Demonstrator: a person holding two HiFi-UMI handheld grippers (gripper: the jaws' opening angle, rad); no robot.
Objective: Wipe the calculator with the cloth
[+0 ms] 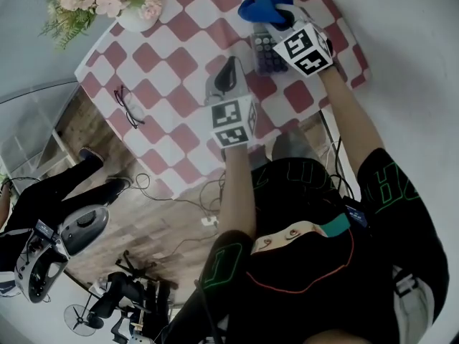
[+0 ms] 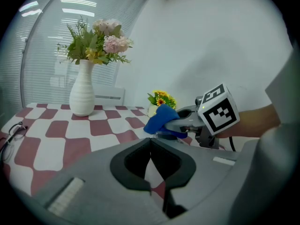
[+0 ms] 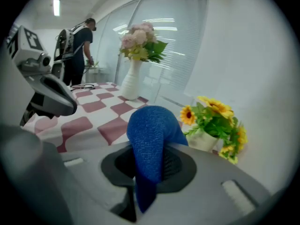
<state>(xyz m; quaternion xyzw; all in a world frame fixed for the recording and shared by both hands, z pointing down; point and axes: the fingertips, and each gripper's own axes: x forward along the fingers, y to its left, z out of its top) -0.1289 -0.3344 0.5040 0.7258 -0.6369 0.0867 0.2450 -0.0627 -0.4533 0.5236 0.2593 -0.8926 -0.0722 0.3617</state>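
Right gripper (image 1: 285, 21) is clamped on the blue cloth (image 1: 262, 6), upper right, just above the calculator (image 1: 267, 54); left gripper (image 1: 229, 72), mid-frame, is pinched together, empty. Wiping looks underway: next, press down and sweep

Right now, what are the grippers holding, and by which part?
Right gripper pinches the cloth by a bunched fold; left gripper holds nothing.
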